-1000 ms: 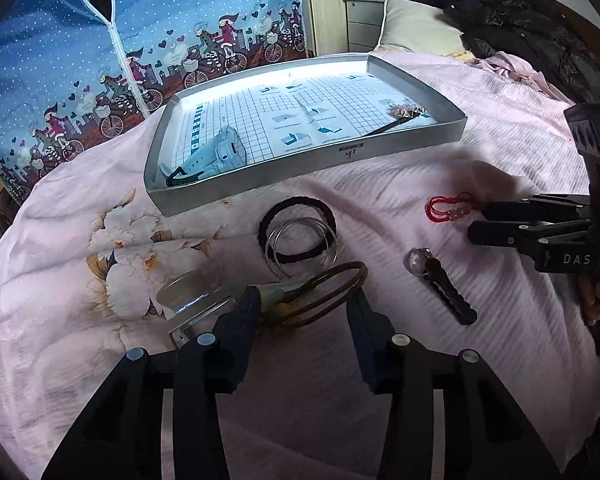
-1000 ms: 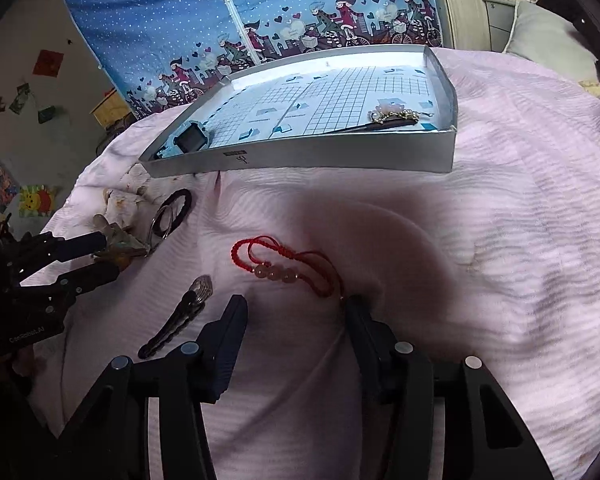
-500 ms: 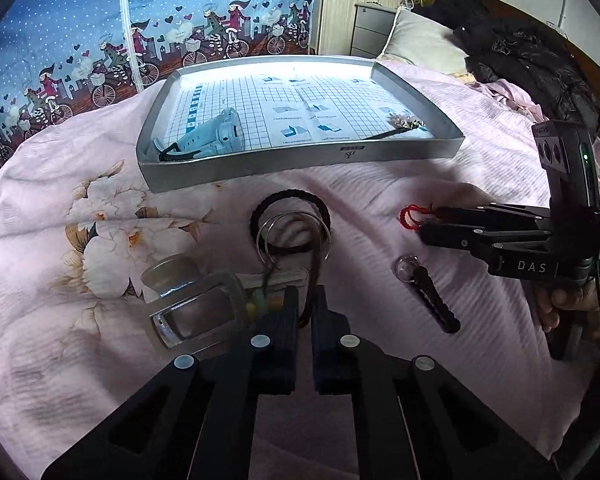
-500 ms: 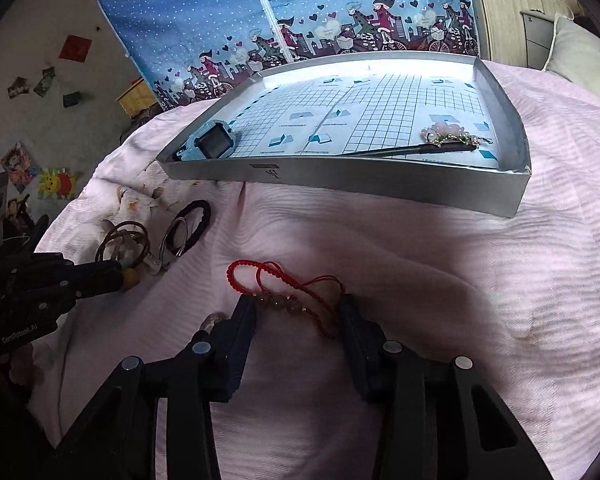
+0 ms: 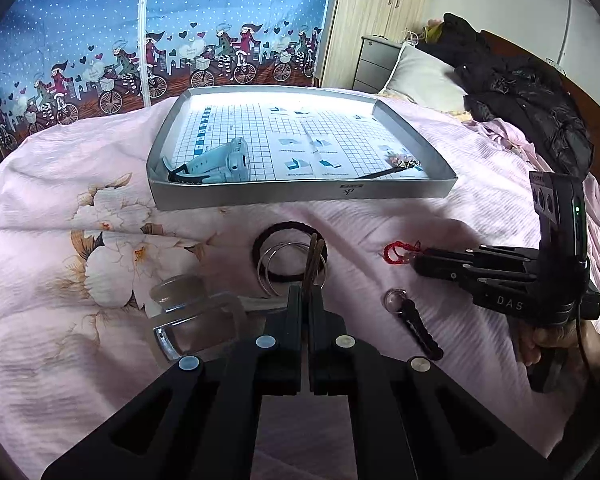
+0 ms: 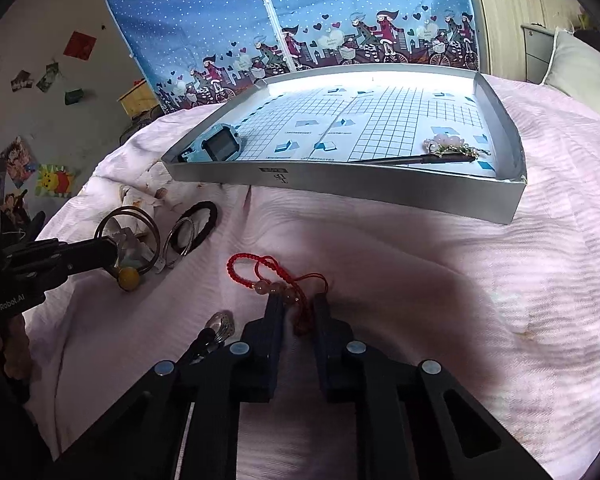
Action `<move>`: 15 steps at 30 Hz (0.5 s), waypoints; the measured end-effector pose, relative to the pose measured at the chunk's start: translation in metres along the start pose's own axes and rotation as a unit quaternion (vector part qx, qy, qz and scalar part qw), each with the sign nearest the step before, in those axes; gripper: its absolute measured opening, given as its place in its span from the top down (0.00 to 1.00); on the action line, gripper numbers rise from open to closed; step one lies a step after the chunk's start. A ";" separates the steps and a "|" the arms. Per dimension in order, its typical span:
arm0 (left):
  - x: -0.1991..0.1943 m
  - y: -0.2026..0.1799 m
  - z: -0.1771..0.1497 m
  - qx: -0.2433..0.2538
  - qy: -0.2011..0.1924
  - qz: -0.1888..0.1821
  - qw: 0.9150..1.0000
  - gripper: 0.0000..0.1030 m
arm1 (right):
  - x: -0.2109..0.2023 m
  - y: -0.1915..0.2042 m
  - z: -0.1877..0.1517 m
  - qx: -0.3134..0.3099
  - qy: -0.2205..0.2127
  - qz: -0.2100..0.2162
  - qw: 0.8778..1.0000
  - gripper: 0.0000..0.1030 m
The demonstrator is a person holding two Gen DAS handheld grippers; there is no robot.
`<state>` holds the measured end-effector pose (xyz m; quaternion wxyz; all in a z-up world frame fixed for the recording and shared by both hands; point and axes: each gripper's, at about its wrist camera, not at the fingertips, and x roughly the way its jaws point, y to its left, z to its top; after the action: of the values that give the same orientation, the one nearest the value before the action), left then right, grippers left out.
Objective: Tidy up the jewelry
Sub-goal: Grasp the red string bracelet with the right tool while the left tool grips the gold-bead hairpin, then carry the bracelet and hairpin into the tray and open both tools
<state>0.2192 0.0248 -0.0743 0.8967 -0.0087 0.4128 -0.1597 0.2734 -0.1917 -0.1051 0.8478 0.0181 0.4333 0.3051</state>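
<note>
At lower left of the right wrist view, the left gripper [image 6: 116, 254] pinches a thin brown cord loop [image 6: 126, 224] with a yellow bead. Two metal rings [image 5: 290, 266] lie on one black band [image 5: 289, 254], mid-frame. The right gripper [image 6: 298, 306] clamps a braided red bracelet [image 6: 276, 278], centre. One grey tray [image 6: 340, 186] sits above on the ribbed pink bedspread [image 6: 500, 280].

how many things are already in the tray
2: a blue watch in the near left corner of the tray, and a beaded hair stick near its right end. Nothing else shows inside.
</note>
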 end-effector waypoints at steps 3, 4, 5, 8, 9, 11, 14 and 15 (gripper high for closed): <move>-0.001 0.002 0.001 -0.009 -0.003 -0.005 1.000 0.99 | -0.002 0.001 0.000 -0.001 -0.004 0.002 1.000 0.89; -0.002 0.002 0.001 -0.009 -0.006 -0.007 1.000 0.99 | -0.002 0.002 -0.001 -0.005 -0.006 0.003 1.000 0.90; -0.004 0.002 0.001 -0.009 -0.011 -0.011 1.000 0.99 | -0.003 0.004 -0.001 -0.008 -0.008 0.004 1.000 0.90; -0.010 -0.003 0.002 -0.003 -0.026 -0.020 0.999 0.99 | -0.006 0.010 -0.002 -0.022 -0.014 0.012 1.000 0.91; -0.012 -0.004 0.002 0.000 -0.029 -0.021 0.999 0.99 | -0.007 0.012 -0.003 -0.028 -0.016 0.014 0.999 0.91; -0.013 -0.006 0.002 0.005 -0.033 -0.020 0.999 0.99 | -0.009 0.018 -0.003 -0.039 -0.017 0.017 0.999 0.91; -0.015 -0.008 0.003 0.007 -0.039 -0.019 0.999 0.99 | -0.012 0.029 -0.005 -0.055 -0.018 0.020 0.998 0.91; -0.017 -0.008 0.003 0.007 -0.045 -0.021 0.999 0.99 | -0.015 0.031 -0.005 -0.058 -0.022 0.017 0.998 0.91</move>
<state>0.2085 0.0216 -0.0588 0.9110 -0.0179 0.3703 -0.1805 0.2472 -0.1754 -0.0886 0.8512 -0.0168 0.3962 0.3439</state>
